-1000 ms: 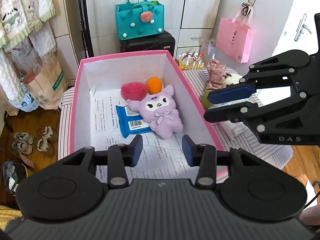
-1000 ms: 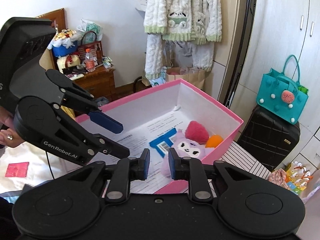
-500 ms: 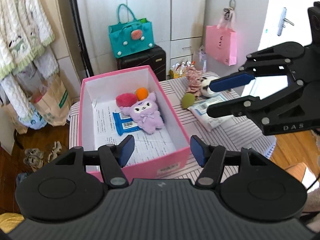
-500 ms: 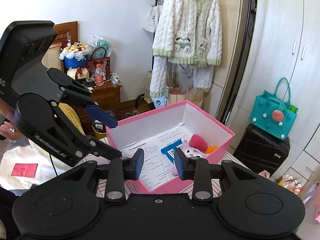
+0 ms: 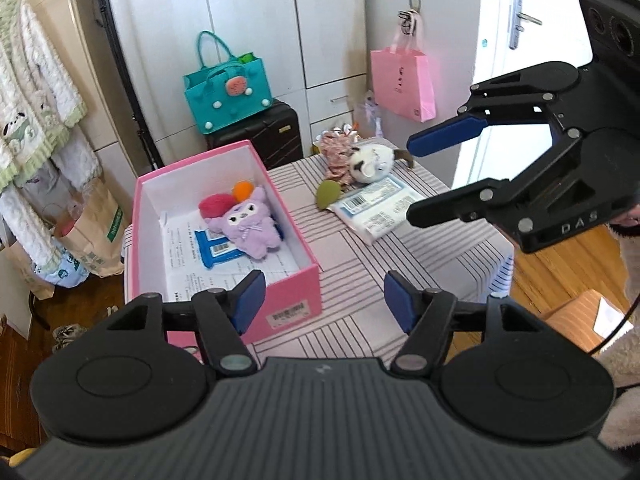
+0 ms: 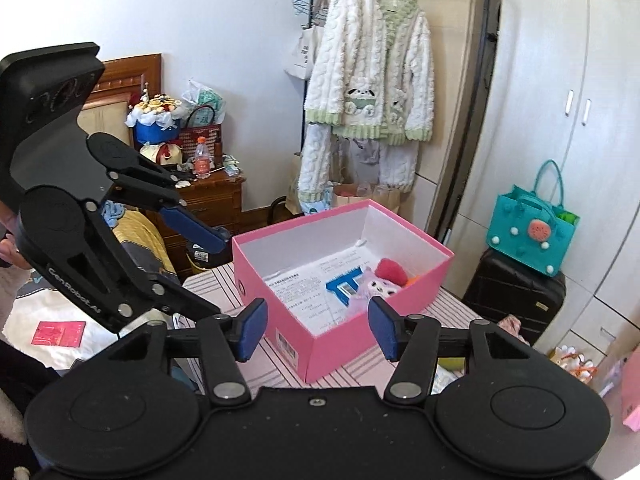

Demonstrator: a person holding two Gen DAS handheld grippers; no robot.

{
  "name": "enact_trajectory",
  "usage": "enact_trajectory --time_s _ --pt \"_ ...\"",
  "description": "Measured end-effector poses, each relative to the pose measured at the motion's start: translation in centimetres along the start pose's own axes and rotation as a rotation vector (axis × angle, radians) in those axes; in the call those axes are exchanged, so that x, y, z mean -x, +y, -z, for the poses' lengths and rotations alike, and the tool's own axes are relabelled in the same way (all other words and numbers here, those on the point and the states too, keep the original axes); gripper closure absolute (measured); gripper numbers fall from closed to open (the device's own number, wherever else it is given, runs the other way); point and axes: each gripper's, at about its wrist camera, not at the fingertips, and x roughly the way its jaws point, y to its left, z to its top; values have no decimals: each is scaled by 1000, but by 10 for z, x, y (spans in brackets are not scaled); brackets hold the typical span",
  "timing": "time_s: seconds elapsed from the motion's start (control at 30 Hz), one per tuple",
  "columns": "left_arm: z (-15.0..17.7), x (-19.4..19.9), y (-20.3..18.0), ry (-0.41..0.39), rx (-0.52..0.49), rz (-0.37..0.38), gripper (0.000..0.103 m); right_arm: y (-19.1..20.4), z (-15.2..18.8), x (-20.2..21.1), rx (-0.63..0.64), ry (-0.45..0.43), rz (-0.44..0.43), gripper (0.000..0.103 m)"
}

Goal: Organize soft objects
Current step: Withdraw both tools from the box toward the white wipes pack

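A pink box (image 5: pixel 296 300) (image 6: pixel 336 344) stands on the striped table (image 5: pixel 360 280). Inside lie a purple plush (image 5: pixel 250 226) (image 6: pixel 376 286), a red pompom (image 5: pixel 214 205) (image 6: pixel 390 268), an orange ball (image 5: pixel 242 189) and a blue packet (image 5: pixel 216 248) (image 6: pixel 344 286). Beyond the box lie a white plush (image 5: pixel 370 162), a green soft piece (image 5: pixel 328 194), a pink floral cloth (image 5: pixel 336 152) and a white packet (image 5: pixel 376 208). My left gripper (image 5: pixel 324 306) (image 6: pixel 200 270) hangs above the box's near corner, jaws opening, nothing between them. My right gripper (image 6: pixel 316 330) (image 5: pixel 414 176) is also opening and empty.
A teal bag (image 5: pixel 228 84) sits on a black suitcase (image 5: pixel 260 134) behind the table. A pink bag (image 5: pixel 402 80) hangs on the cupboard. A knitted jacket (image 6: pixel 368 92) hangs on a rack, paper bags (image 5: pixel 94 236) stand on the floor, and a bed (image 6: pixel 132 248) lies left.
Both grippers have drawn back and up from the box, so more of the table shows. Their jaws have spread wider. The purple plush stays in the box.
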Motion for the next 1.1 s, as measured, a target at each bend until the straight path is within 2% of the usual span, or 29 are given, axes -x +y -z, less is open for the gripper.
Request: enact_trajectory --time_s 0.23,0.33,0.5,0.6,0.87,1.1 --pt "7 -7 -16 30 -17 20 33 -8 35 22 -55 5 25 41" --pt "11 -13 -18 51 -13 26 33 -11 50 28 -83 5 42 37" --pt "15 -31 -13 58 54 85 33 -19 77 27 -148 15 49 35" --pt "20 -47 -12 58 89 93 33 -26 92 21 -188 22 64 35" --pt "28 -83 -18 -3 129 127 32 -43 127 3 -202 27 155 32" --pt "20 -101 -30 -96 112 83 24 -69 148 -15 -245 -5 214 27"
